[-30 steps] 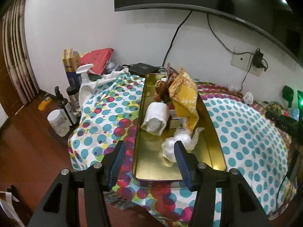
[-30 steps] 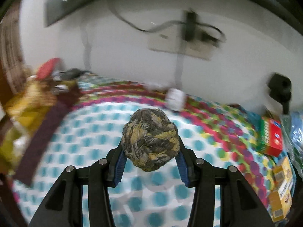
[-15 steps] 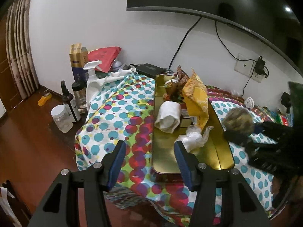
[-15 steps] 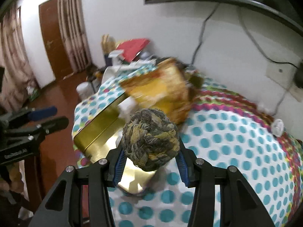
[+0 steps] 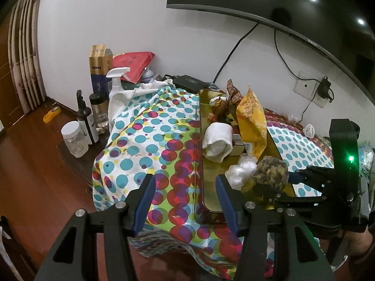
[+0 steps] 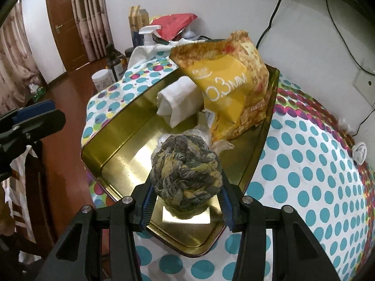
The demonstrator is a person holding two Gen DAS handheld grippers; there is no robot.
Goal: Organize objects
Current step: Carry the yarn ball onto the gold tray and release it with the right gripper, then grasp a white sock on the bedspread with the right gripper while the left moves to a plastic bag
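"0.3MM" on yellow snack bag (image 6: 225, 93)

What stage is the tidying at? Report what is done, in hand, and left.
Done: the gold tray already holds a yellow snack bag, a rolled white cloth and a crumpled plastic wrap. In hand: the right gripper is shut on the rope ball, above the tray's near end. The left gripper is open, holding nothing. Left: releasing the ball, then the small white item lying on the cloth.

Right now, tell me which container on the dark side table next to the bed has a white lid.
The short clear jar, nearest the floor edge. The bottles behind it are taller: two have black tops, and one is a white spray bottle.
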